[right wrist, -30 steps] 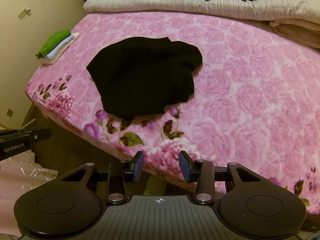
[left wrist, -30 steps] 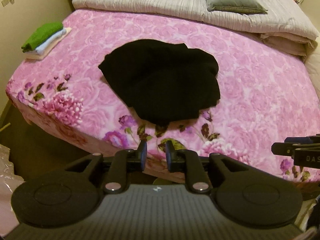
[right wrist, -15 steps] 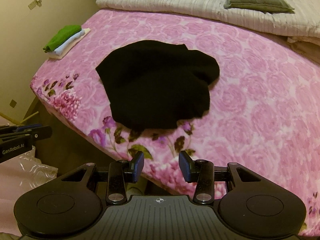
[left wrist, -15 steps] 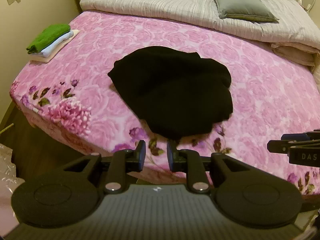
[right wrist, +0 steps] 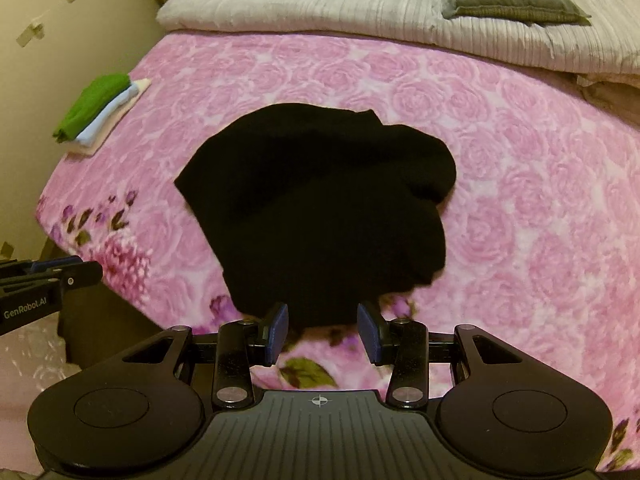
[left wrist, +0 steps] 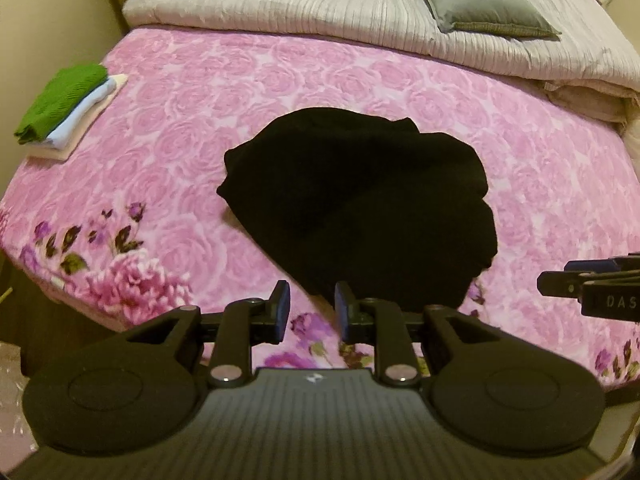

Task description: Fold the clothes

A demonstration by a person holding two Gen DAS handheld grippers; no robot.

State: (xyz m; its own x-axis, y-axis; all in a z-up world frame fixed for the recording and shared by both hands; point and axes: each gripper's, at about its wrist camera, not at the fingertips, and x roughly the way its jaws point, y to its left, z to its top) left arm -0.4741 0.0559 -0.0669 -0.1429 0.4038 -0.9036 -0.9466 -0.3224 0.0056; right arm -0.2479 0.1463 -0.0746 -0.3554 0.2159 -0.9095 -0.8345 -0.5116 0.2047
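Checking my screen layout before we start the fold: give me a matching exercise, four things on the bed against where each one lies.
Things:
1. black garment
2. green folded cloth
3. grey pillow
4. pale quilt

Places:
A. on the quilt, far right
B. top of the folded stack, left edge of the bed
C. rumpled on the pink floral sheet, mid-bed
D. folded along the far side of the bed

Pairs: 1-C, 2-B, 3-A, 4-D

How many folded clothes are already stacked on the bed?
3, all in one pile at the bed's far left edge: a green garment on top, a light blue one beneath, a cream one at the bottom. More could hide between.
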